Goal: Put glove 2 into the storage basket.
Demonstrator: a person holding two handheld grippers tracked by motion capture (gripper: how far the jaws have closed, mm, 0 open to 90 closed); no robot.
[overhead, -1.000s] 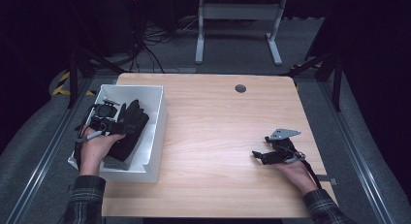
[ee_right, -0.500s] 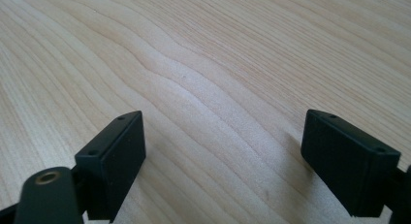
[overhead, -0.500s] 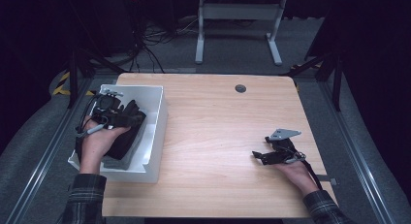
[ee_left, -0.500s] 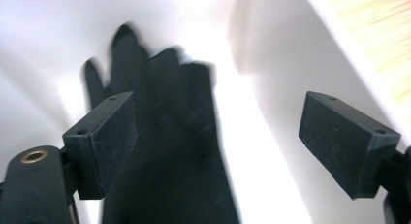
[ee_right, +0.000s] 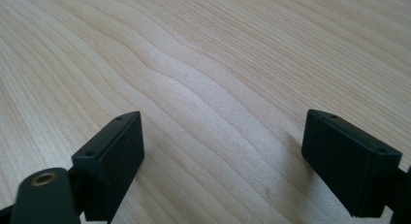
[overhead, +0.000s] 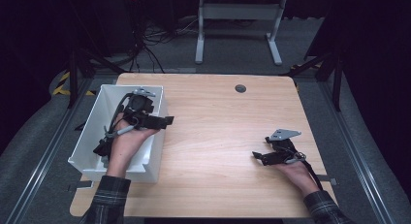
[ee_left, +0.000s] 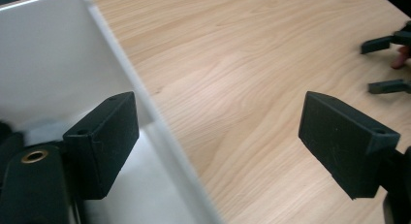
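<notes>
Your left hand-held gripper (overhead: 162, 121) now points out over the right wall of the white bin (overhead: 92, 132), toward the middle of the counter (overhead: 218, 136); half a second ago, and a second ago, it lay deeper inside the bin with its jaws aimed at the dark items there. In the left gripper view its jaws stand wide apart with nothing between them: one jaw hangs over the bin's white interior, the other over bare wood, with the bin wall (ee_left: 145, 112) running between. The dark items (overhead: 102, 145) remain in the bin, below and behind your left hand (overhead: 127, 136); what they are cannot be told. Your right hand-held gripper (overhead: 259, 156) rests low on the counter near its right front, in the same place as in both earlier frames, jaws wide and empty over plain wood grain in the right gripper view. Judged from this, the left arm comes out of the bin with no load, so nothing has yet been brought to the counter, and another reach into the bin seems needed.
</notes>
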